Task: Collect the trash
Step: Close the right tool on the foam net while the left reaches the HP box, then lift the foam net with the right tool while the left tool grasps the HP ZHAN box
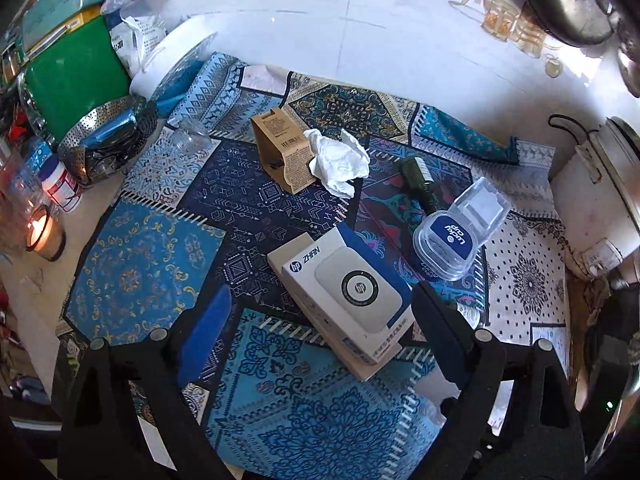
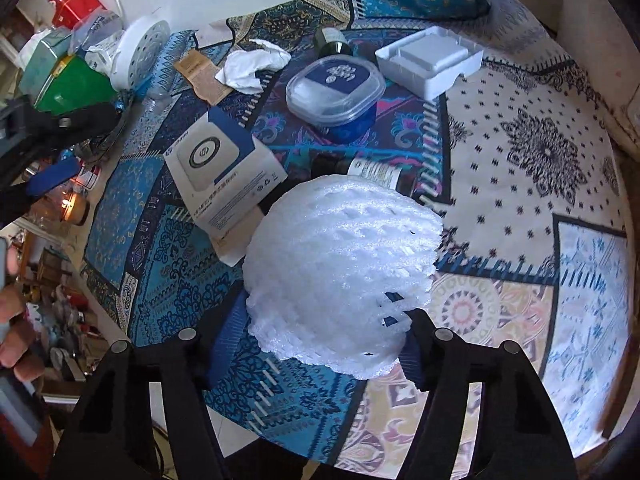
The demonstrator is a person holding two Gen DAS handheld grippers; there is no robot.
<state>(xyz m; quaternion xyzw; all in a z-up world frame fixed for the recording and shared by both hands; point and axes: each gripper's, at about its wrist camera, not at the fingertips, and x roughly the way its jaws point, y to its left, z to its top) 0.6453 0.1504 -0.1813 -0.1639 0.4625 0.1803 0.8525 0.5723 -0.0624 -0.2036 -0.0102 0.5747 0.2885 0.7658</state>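
Both grippers hang over the patterned cloth [image 1: 140, 272]: the right gripper [image 2: 320, 340] is clamped on a white foam fruit net [image 2: 340, 276], lifted just above the cloth. Left gripper [image 1: 320, 320] stands wide, holding nothing, its jaws flanking the white printer box [image 1: 344, 292] below, beside a crumpled tissue [image 1: 340, 160] and plastic tub [image 1: 452, 240].
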